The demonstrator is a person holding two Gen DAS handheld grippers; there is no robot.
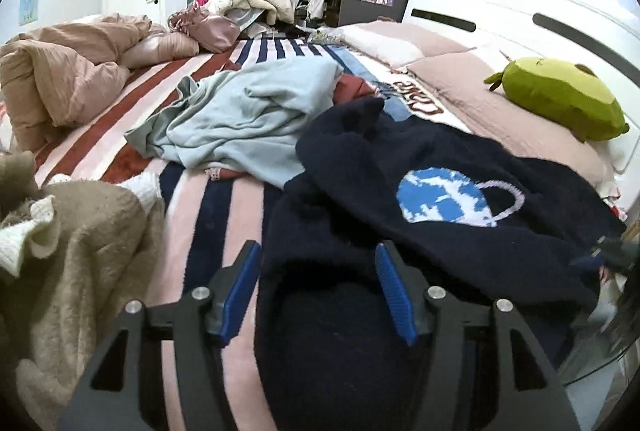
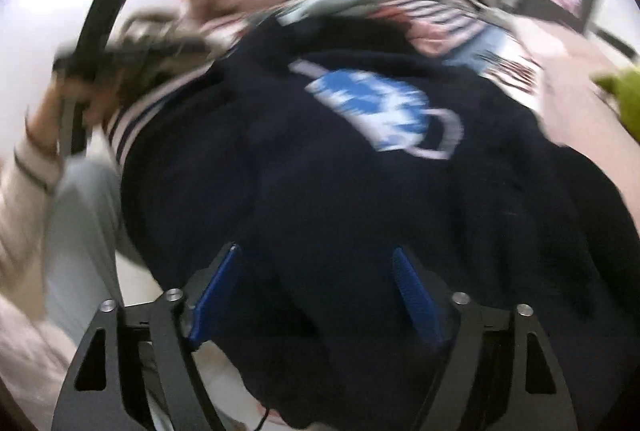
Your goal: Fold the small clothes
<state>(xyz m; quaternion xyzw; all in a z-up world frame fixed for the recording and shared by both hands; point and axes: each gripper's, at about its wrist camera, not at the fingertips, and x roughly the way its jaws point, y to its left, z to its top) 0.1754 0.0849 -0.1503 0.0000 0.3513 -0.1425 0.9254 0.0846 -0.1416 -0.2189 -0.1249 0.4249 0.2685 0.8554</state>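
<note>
A navy knit sweater (image 1: 400, 263) with a blue planet picture (image 1: 440, 195) lies crumpled on the striped blanket (image 1: 208, 215). My left gripper (image 1: 317, 247) hangs open just above the sweater's near fold, which bulges between the blue pads (image 1: 394, 291) without being pinched. In the blurred right wrist view, my right gripper (image 2: 317, 249) is open wide over the same sweater (image 2: 320, 171), with nothing clamped. The planet picture (image 2: 380, 111) shows beyond it. At that view's left edge a hand (image 2: 44, 119) holds the other gripper's black frame.
A pale blue garment (image 1: 248, 119) lies heaped beyond the sweater. A beige fuzzy garment (image 1: 80, 251) sits at the near left. A tan quilt (image 1: 60, 71) is bunched far left. A green plush toy (image 1: 560, 99) rests on pillows by the white headboard (image 1: 500, 3).
</note>
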